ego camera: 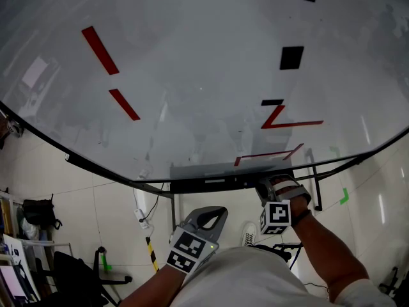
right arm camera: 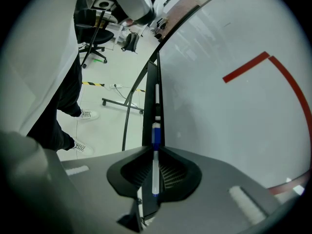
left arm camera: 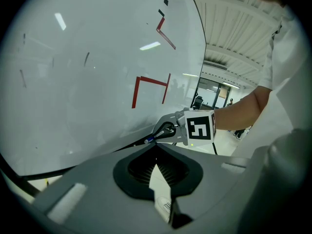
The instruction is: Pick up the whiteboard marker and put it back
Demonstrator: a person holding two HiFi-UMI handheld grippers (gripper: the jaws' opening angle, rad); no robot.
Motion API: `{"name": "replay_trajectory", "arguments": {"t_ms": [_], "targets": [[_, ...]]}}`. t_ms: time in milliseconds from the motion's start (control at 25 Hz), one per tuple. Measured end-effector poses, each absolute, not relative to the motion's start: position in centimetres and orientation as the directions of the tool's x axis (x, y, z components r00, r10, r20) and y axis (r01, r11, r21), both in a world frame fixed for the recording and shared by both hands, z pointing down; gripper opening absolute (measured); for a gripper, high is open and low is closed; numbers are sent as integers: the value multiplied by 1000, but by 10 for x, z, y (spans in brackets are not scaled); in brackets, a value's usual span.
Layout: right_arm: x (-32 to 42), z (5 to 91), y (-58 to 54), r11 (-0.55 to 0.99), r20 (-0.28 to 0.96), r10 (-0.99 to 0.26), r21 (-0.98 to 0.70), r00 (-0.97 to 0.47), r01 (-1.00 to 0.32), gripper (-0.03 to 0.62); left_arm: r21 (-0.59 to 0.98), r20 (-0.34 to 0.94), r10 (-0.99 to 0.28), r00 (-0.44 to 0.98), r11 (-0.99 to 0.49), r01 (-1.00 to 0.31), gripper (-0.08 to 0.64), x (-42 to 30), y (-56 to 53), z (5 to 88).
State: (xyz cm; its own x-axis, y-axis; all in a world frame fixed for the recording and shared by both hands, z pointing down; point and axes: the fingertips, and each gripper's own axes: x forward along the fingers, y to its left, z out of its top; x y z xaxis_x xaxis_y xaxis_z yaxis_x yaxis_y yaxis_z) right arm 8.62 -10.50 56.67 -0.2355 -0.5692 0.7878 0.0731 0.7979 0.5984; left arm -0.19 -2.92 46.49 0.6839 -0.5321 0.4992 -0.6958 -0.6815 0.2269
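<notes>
The whiteboard marker [right arm camera: 155,134], white with a blue cap, lies lengthwise between the jaws of my right gripper [right arm camera: 155,152], which is shut on it. It is lined up over the black tray [right arm camera: 147,106] under the whiteboard [ego camera: 192,75]; I cannot tell whether it touches the tray. In the head view the right gripper [ego camera: 276,185] reaches up to the tray [ego camera: 211,183] at its right end. In the left gripper view the marker's blue tip [left arm camera: 148,140] sticks out of the right gripper [left arm camera: 168,129]. My left gripper [ego camera: 208,217] hangs lower, away from the board, shut with nothing in it.
A second white marker [right arm camera: 157,99] lies farther along the tray. Red lines [ego camera: 281,123] and black magnets [ego camera: 291,57] mark the board. Below are the board's stand legs [ego camera: 317,187], an office chair [right arm camera: 95,16] and a yellow-black floor strip [ego camera: 151,253].
</notes>
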Motion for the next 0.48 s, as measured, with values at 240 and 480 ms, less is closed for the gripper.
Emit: {"name": "replay_trajectory", "arguments": {"t_ms": [240, 480], "targets": [[87, 570, -111, 794, 787, -577, 603, -221, 73, 37, 223, 500, -535, 681, -680, -698, 17, -2, -30, 465], [90, 578, -118, 792, 789, -583, 605, -196, 81, 37, 221, 503, -536, 678, -678, -701, 17, -3, -29, 467]]}}
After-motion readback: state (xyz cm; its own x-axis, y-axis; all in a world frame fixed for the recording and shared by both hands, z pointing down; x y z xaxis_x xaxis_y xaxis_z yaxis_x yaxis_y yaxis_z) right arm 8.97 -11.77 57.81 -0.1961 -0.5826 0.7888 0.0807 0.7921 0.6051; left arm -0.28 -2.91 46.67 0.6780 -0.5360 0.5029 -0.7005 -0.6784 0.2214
